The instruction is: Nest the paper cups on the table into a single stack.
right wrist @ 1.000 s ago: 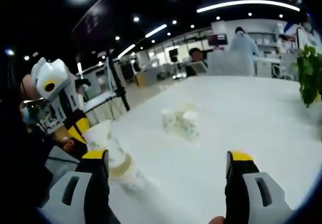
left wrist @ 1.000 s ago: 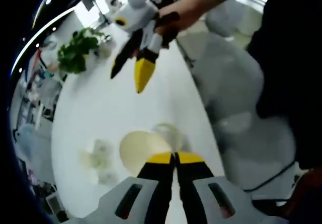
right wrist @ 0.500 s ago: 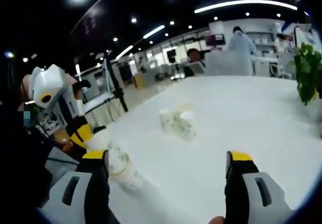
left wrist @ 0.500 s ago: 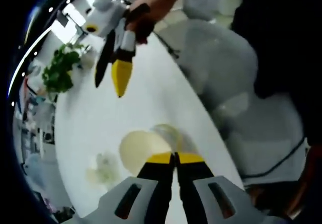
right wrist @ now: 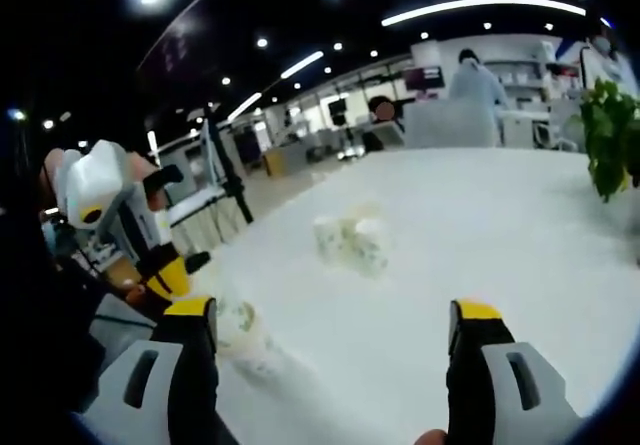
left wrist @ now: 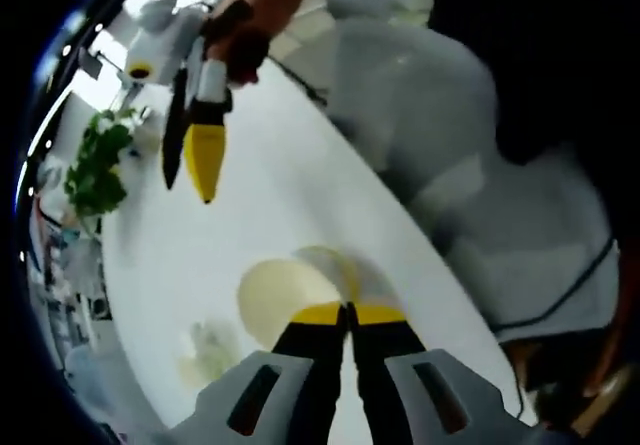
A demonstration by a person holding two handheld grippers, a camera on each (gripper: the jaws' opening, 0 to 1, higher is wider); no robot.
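Left hand-held gripper (left wrist: 347,315) pinched tight on cup (left wrist: 285,293) rim near table (left wrist: 290,205) edge. Right hand-held gripper (right wrist: 335,330) spread wide, empty, aimed at 3 or so loose cups (right wrist: 350,243) mid-table. Probably light, thin-walled, crushable; best gripped gently by rim. White paper, faint greenish print.

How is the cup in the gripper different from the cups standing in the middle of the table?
The held cup lies tilted, pinched at its rim by the shut left gripper; the group of cups stands upright and untouched on the table. The held cup is alone; those stand huddled together. All are pale paper cups.
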